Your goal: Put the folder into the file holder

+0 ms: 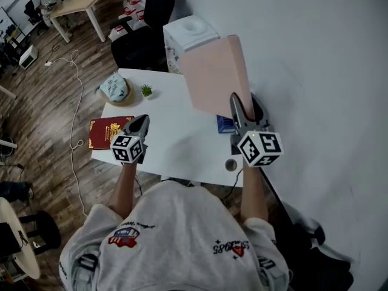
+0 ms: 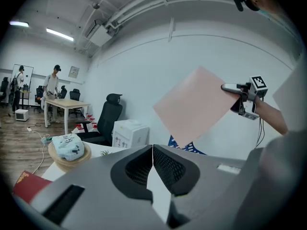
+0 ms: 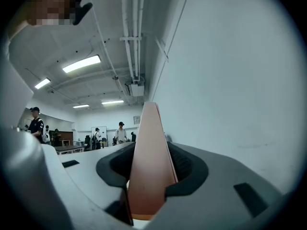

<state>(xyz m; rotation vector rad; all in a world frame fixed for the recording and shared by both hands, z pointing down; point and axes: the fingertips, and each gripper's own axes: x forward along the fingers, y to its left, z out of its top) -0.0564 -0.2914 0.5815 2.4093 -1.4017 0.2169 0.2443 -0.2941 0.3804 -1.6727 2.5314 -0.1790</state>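
A pink folder stands raised above the white table, one edge clamped in my right gripper, which is shut on it. In the right gripper view the folder runs edge-on between the pads. From the left gripper view the folder hangs tilted in front of the wall, held at its right corner by the right gripper. Below it a blue mesh file holder sits at the table's right side. My left gripper hovers over the table's left half, shut on nothing.
A red book lies at the table's left corner. Behind it are a bowl with a pale blue plush and a small plant. A white box and a black chair stand behind the table. The wall is close on the right.
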